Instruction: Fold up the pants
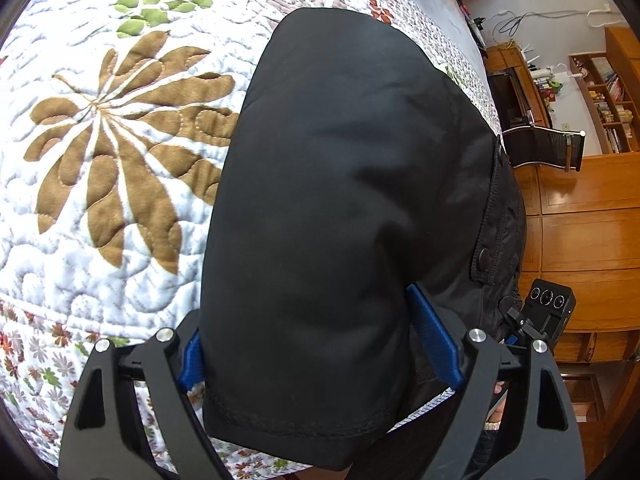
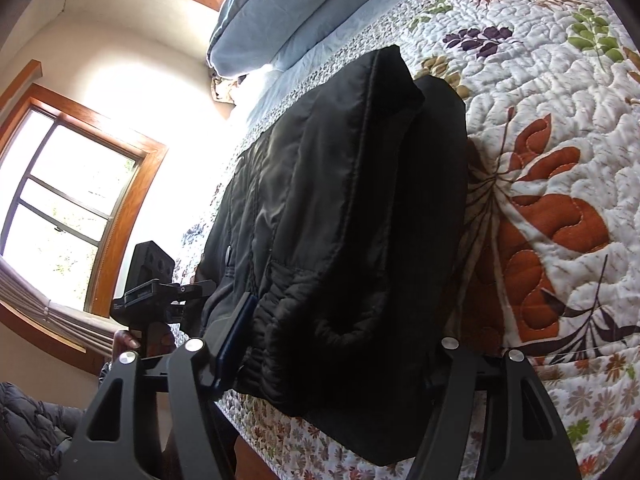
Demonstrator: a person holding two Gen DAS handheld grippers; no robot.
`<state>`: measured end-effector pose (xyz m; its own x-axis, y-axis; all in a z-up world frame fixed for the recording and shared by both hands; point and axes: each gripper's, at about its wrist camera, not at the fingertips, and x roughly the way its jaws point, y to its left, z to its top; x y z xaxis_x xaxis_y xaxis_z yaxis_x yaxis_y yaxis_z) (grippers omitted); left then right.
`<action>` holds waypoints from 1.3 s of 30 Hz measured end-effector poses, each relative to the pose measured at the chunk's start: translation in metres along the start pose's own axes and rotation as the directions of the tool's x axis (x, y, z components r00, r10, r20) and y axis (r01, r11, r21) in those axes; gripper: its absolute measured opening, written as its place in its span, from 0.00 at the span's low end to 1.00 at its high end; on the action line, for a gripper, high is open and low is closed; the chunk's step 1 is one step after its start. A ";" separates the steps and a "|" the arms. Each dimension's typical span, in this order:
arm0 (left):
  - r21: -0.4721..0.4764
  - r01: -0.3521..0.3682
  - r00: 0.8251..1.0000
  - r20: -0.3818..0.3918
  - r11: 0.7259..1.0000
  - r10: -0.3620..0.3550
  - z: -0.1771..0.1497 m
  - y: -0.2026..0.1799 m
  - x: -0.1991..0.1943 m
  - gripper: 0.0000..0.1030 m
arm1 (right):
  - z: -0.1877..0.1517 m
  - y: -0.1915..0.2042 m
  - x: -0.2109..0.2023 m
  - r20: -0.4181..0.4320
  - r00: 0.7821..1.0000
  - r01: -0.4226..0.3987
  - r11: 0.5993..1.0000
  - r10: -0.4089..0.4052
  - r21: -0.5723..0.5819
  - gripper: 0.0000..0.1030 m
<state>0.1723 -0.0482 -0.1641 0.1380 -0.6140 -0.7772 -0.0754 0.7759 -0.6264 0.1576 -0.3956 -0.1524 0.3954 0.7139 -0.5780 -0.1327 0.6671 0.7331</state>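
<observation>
On the bed, over a white quilt (image 1: 120, 240) with big brown, green and orange flowers sewn on it, lie the black pants (image 1: 344, 200). They are folded into a thick, short stack. The stack sits near the edge of the bed, and its near end hangs a little over that edge.

The left gripper (image 1: 316, 356) reaches around the near end of the stack. Its jaws stand wide, with blue pads on the inner sides. The smooth top layer of the pants fills the gap between them. The cloth lies right beside both blue pads, and it hides the left one in part. I cannot tell if the pads press on the cloth or only stand next to it.

The right gripper (image 2: 332, 344) reaches around the puffy waist end of the pants, where the cloth is gathered and stitched. Its jaws are wide too. One blue pad shows on the left side, right up against the gathered cloth. The other finger is hidden behind the black cloth, so I cannot tell if this one is squeezing either.

In the right wrist view, the left gripper shows by the window (image 2: 68, 208), with a hand (image 2: 128, 340) around its handle. Pale blue pillows (image 2: 280, 4) lie at the far end of the bed. In the left wrist view, wooden shelves (image 1: 600, 96) with books stand by the wall.
</observation>
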 end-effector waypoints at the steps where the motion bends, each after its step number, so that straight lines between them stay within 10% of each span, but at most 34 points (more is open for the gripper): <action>1: -0.003 0.002 1.000 0.003 1.000 -0.002 -0.002 0.003 -0.003 0.82 | -0.001 0.004 0.003 -0.007 1.000 0.001 1.000 -0.001 -0.005 0.66; 21: -0.115 -0.011 0.991 0.133 0.993 0.026 -0.022 0.074 -0.068 0.77 | 0.011 0.075 0.075 -0.112 0.994 0.001 0.993 -0.015 -0.118 0.60; 39: -0.142 -0.004 0.979 0.202 0.990 0.033 0.030 0.093 -0.081 0.78 | 0.069 0.093 0.129 -0.125 0.992 0.013 0.993 -0.027 -0.115 0.60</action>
<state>0.1835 0.0779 -0.1571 0.3319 -0.5459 -0.7693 -0.2154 0.7502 -0.6252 0.2591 -0.2560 -0.1341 0.2825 0.7164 -0.6379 -0.2310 0.6963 0.6796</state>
